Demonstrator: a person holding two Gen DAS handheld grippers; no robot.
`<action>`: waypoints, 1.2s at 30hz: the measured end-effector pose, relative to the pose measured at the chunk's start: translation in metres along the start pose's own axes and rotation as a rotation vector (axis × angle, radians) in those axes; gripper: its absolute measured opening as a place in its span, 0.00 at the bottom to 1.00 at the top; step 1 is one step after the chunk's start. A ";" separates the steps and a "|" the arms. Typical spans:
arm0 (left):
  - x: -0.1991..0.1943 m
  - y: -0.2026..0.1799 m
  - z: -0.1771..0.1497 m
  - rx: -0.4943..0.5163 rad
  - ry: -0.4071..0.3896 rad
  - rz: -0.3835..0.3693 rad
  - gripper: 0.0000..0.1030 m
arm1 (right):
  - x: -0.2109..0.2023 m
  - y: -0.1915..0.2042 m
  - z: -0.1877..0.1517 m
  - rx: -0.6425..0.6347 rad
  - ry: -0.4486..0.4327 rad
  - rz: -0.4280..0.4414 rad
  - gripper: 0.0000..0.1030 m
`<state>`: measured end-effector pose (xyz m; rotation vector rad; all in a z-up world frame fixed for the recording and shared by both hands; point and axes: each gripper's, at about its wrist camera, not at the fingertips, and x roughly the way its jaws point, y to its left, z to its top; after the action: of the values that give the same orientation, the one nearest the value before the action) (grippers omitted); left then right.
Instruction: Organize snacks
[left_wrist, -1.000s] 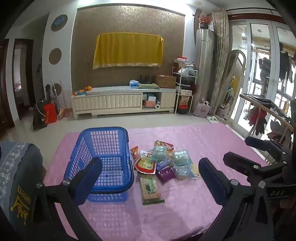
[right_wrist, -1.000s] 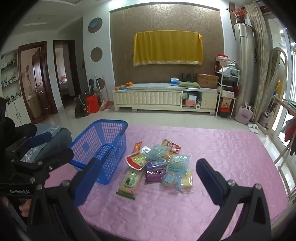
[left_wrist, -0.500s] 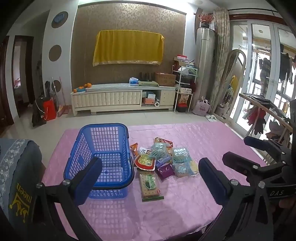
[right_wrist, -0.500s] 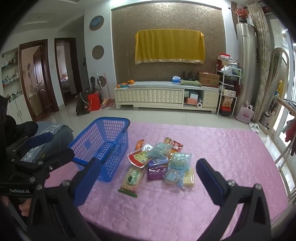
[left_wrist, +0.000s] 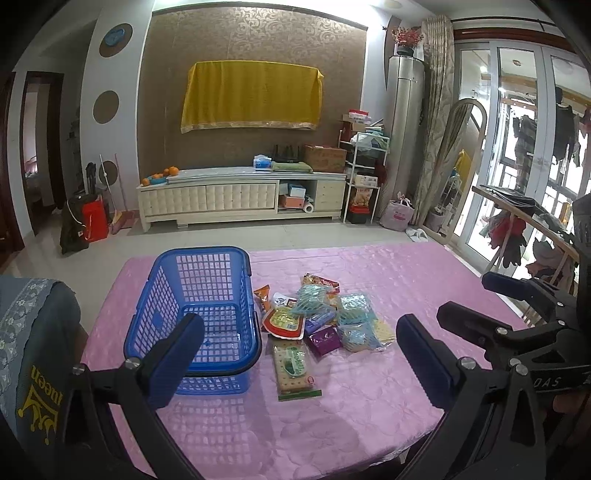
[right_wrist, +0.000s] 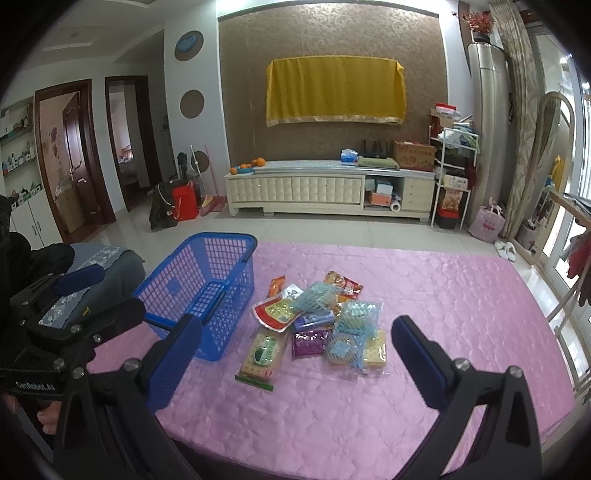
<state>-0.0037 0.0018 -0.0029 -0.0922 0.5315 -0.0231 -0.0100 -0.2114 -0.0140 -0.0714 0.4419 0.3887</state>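
A blue plastic basket (left_wrist: 201, 306) (right_wrist: 207, 291) stands empty on the left of the pink table (left_wrist: 369, 406) (right_wrist: 443, 295). Right of it lies a pile of snack packets (left_wrist: 325, 317) (right_wrist: 321, 321): a green-and-white cracker pack (left_wrist: 293, 363) (right_wrist: 262, 354) nearest me, a purple packet (left_wrist: 324, 340) (right_wrist: 309, 341), a red-rimmed pouch (left_wrist: 282, 323) and pale blue netted packs (right_wrist: 356, 317). My left gripper (left_wrist: 299, 358) hovers open above the near table edge, holding nothing. My right gripper (right_wrist: 295, 354) is open too, short of the pile. Each gripper shows at the other view's edge.
A chair back with a grey embroidered cover (left_wrist: 33, 350) stands at the table's left. Beyond the table are tiled floor, a cream TV cabinet (left_wrist: 240, 199) and a yellow-draped screen. A wooden rack with clothes (left_wrist: 517, 221) stands at the right, by the glass doors.
Both views have shifted a little, so the basket and snacks sit slightly higher and farther off in the frames. Both grippers stay open and nothing on the table has moved.
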 end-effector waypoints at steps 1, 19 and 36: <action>0.000 0.000 0.000 -0.001 0.000 0.001 1.00 | 0.000 -0.001 0.000 0.002 0.002 0.001 1.00; 0.001 -0.001 -0.003 -0.015 0.013 -0.001 1.00 | 0.000 -0.003 0.000 0.016 0.013 0.012 1.00; -0.001 -0.002 -0.003 -0.015 0.017 0.000 1.00 | 0.001 -0.003 0.000 0.022 0.022 0.019 1.00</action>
<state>-0.0056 -0.0006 -0.0046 -0.1066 0.5484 -0.0195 -0.0082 -0.2137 -0.0148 -0.0504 0.4690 0.4025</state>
